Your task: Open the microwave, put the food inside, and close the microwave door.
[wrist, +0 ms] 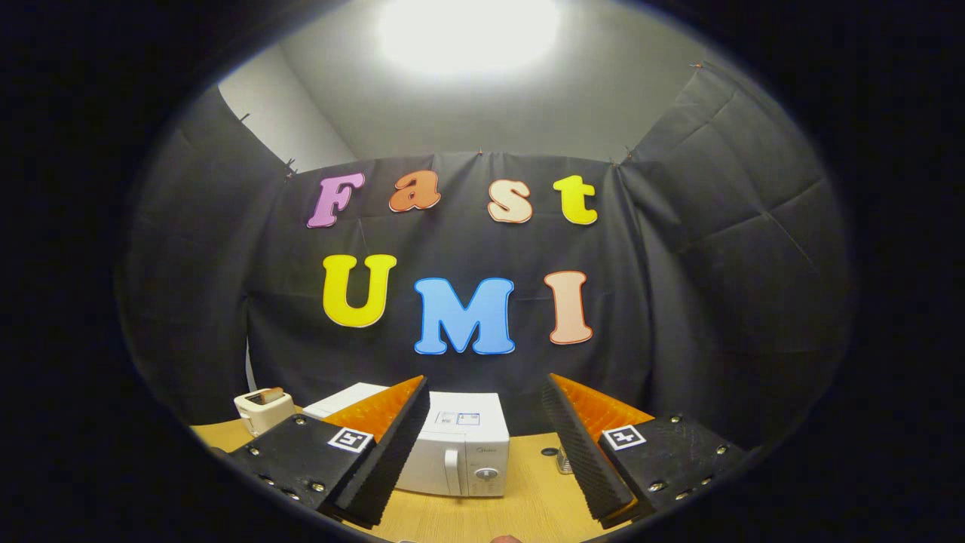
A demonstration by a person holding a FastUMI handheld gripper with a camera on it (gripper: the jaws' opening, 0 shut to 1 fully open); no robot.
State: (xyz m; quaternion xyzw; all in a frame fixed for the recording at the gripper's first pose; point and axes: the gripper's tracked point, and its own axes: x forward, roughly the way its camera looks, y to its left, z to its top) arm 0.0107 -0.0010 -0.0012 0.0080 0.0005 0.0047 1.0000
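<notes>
A white toaster (263, 408) with a slice in its slot stands on the wooden counter (528, 498). Black cloth (226, 302) walls the booth behind it, and a ceiling light (467, 30) glares overhead.

White glossy plastic microwave (461, 452) is sitting on smooth light wood-grain table (528, 505); gripper (486, 430) fingers gaping, pads ribbed, matt.

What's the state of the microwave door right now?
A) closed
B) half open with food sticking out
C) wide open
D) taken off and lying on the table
A: the microwave on the table has its door flat against the front, handle beside the control knob, while the tool is open just short of it, holding nothing.
</notes>
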